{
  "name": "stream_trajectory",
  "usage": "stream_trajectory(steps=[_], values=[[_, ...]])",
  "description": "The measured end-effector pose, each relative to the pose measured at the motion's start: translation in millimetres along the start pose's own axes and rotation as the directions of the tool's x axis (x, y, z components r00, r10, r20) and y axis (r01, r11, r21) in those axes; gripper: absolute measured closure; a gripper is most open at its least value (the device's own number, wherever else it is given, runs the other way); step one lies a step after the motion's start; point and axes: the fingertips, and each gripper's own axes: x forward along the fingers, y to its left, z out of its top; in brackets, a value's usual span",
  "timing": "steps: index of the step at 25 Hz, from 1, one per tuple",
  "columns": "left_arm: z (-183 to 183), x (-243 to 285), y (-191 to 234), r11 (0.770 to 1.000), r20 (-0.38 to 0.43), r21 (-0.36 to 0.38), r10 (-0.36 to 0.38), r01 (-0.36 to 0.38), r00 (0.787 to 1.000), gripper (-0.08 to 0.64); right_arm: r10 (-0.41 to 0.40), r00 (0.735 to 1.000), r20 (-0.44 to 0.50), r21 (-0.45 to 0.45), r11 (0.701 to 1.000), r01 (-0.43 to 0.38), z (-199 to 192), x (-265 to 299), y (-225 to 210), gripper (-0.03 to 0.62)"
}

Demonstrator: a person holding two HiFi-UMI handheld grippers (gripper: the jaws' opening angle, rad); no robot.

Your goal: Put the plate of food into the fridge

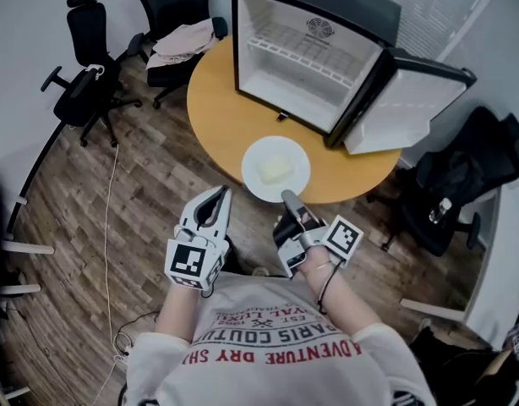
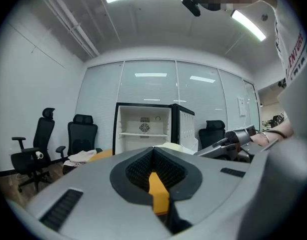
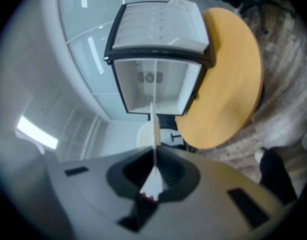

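We're gripping the plate [image 1: 258, 155] by its near rim w/ the right gripper [image 1: 289, 198], jaws pinching narrow on the thin edge. Plate's sitting at the counter's [image 1: 217, 100] near edge, pale food [image 1: 275, 169] on it, in front of the fridge [image 1: 310, 49]. The fridge door [image 1: 395, 108] is hanging wide open. We're holding the left gripper [image 1: 219, 197] beside the plate, not touching it, jaws together w/ nothing btwn them.
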Motion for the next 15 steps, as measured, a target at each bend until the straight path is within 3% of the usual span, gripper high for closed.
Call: stream_trajectory(steps=[6, 15], values=[[9.1, 52.2, 47.1, 0.995, 0.015, 0.017, -0.098, 0.098, 0.995, 0.528, -0.013, 0.998, 0.067, 0.014, 1.0, 0.012, 6.8, 57.0, 1.3, 0.552], [19.6, 150.0, 109.4, 0.965, -0.008, 0.052, -0.259, 0.259, 0.966, 0.528, -0.026, 0.97, 0.241, 0.035, 0.999, 0.018, 50.1, 132.8, 11.4, 0.552]])
